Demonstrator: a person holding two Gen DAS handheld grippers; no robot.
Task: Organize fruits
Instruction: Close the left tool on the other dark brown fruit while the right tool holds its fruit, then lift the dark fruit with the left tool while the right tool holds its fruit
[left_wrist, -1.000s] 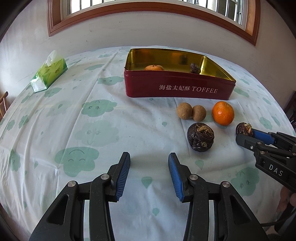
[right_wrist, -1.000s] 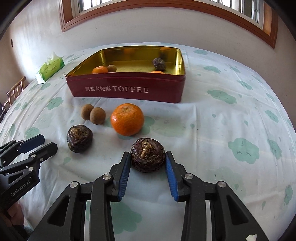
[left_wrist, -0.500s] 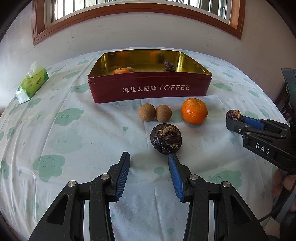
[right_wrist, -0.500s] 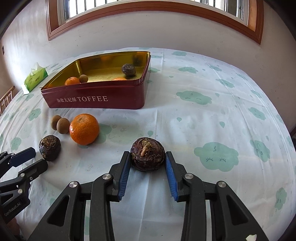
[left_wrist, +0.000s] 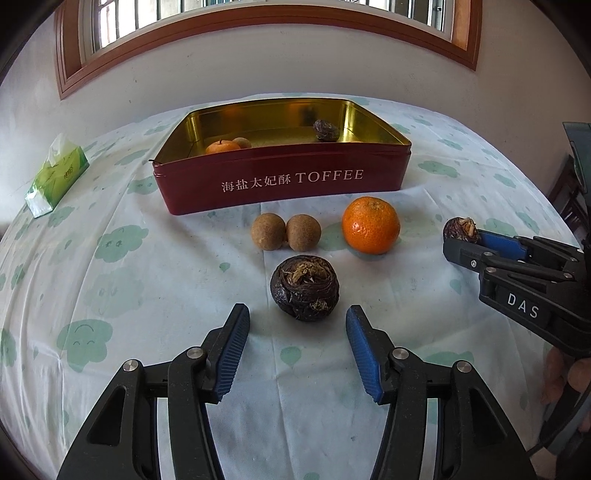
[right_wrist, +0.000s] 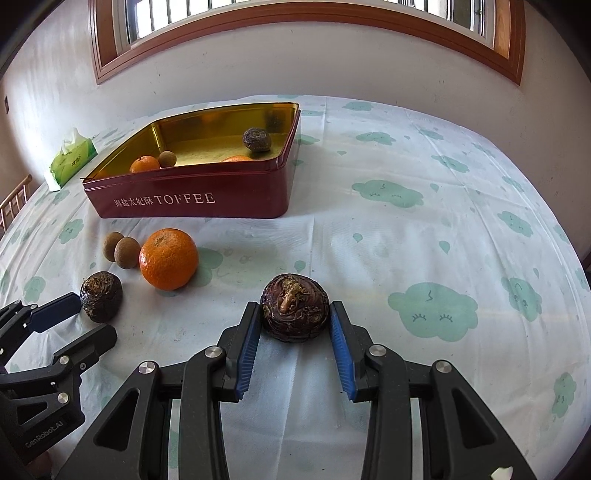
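A red toffee tin (left_wrist: 280, 184) with a gold inside holds a small orange (left_wrist: 221, 146), a brown longan and a dark water chestnut (left_wrist: 325, 130). In front of it lie two longans (left_wrist: 285, 232), an orange (left_wrist: 370, 225) and a dark water chestnut (left_wrist: 303, 288). My left gripper (left_wrist: 297, 328) is open, just short of that chestnut. My right gripper (right_wrist: 293, 317) is shut on another water chestnut (right_wrist: 294, 307) and holds it over the tablecloth, right of the orange (right_wrist: 168, 258). The tin (right_wrist: 199, 192) stands to its far left.
A green tissue pack (left_wrist: 55, 175) lies at the far left of the table. The white cloth with green cloud prints (right_wrist: 424, 221) covers the table. A wall with a wood-framed window is behind. A chair back (right_wrist: 14, 199) shows at the left edge.
My left gripper has swung right and closer, so the loose water chestnut now sits between its open fingers' line. My right gripper has drawn away to the right with its chestnut held.
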